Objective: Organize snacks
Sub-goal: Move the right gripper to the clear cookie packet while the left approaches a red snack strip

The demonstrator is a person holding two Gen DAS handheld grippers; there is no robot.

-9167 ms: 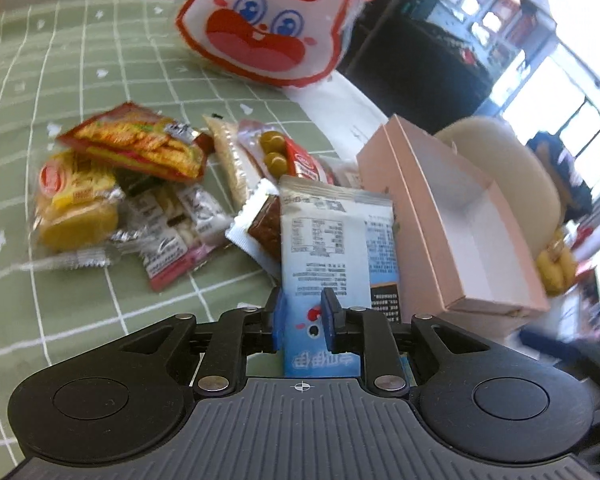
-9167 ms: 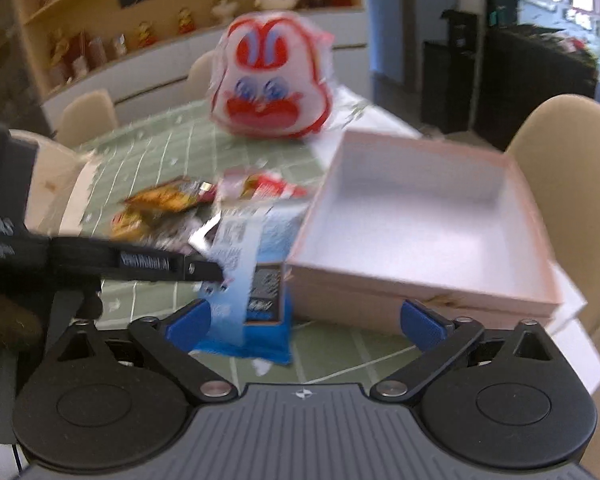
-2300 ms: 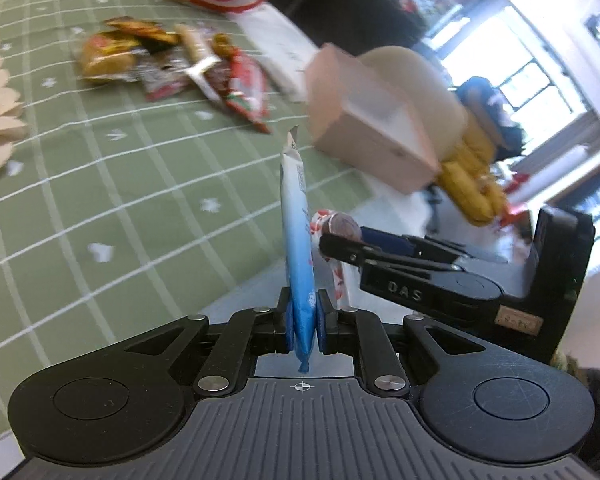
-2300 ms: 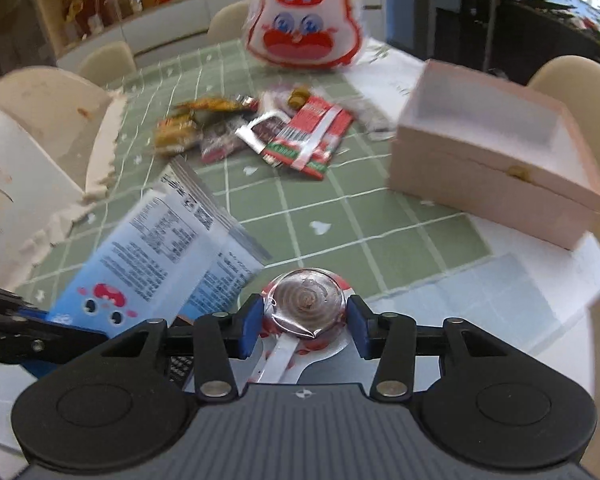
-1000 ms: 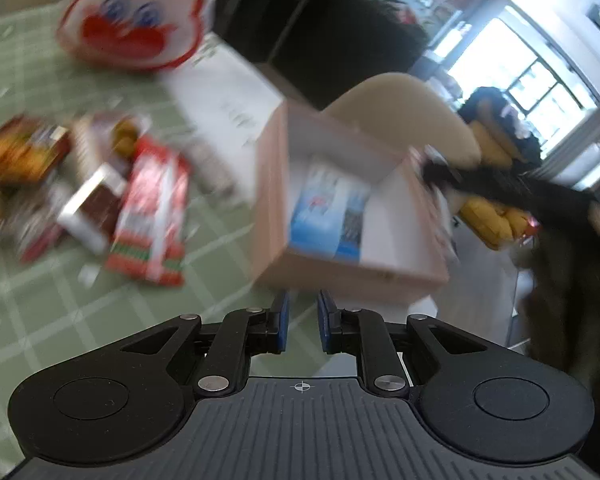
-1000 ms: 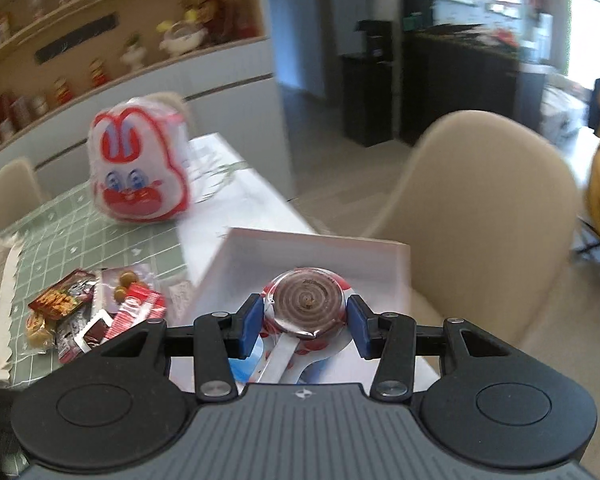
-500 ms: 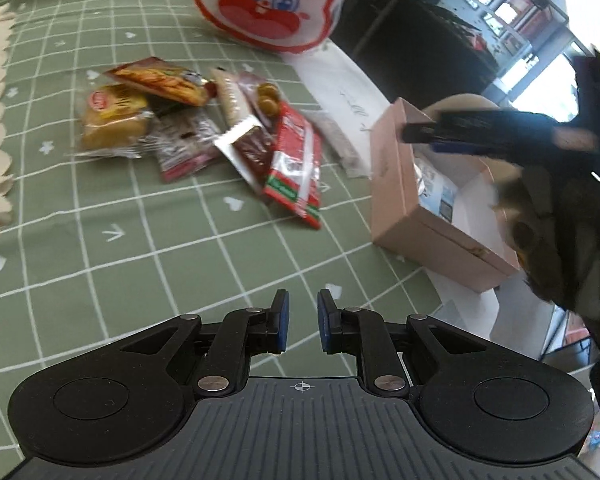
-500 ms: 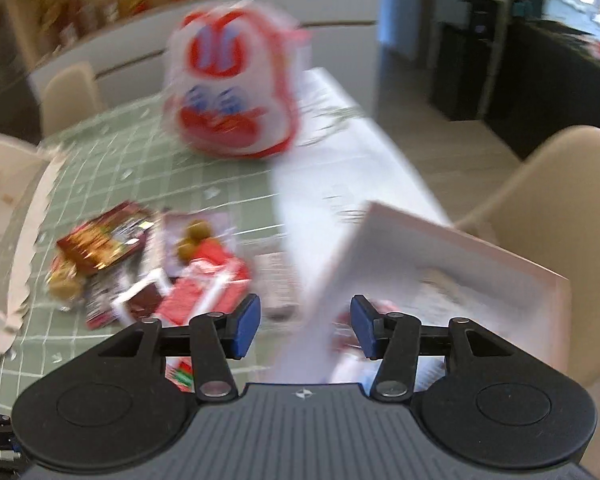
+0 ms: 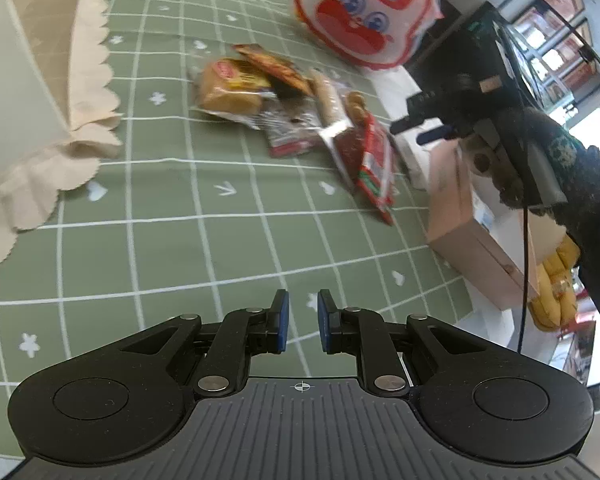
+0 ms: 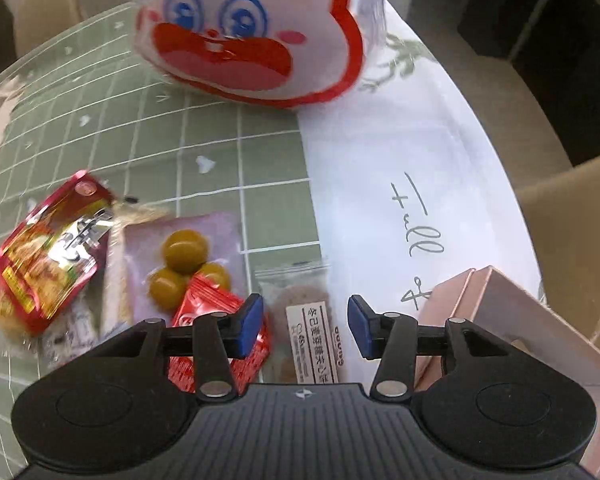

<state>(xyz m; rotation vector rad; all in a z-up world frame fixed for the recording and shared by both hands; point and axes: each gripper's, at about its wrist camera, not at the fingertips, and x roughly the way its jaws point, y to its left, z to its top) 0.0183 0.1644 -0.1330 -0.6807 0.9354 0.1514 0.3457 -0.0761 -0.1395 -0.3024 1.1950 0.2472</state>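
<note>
Blue pads on the left gripper (image 9: 302,320) sit almost together with nothing between them, low over the green checked cloth (image 9: 180,220). The right gripper (image 10: 305,322) no longer carries its lollipop, which presumably went into the pink box (image 10: 500,292). Its jaws stand apart, easing inward, empty above a clear biscuit packet (image 10: 300,300) beside a red packet (image 10: 216,308). So two snacks look stowed, and the next pick comes from the pile (image 9: 300,112). Beyond stands the rabbit bag (image 10: 244,40).
</note>
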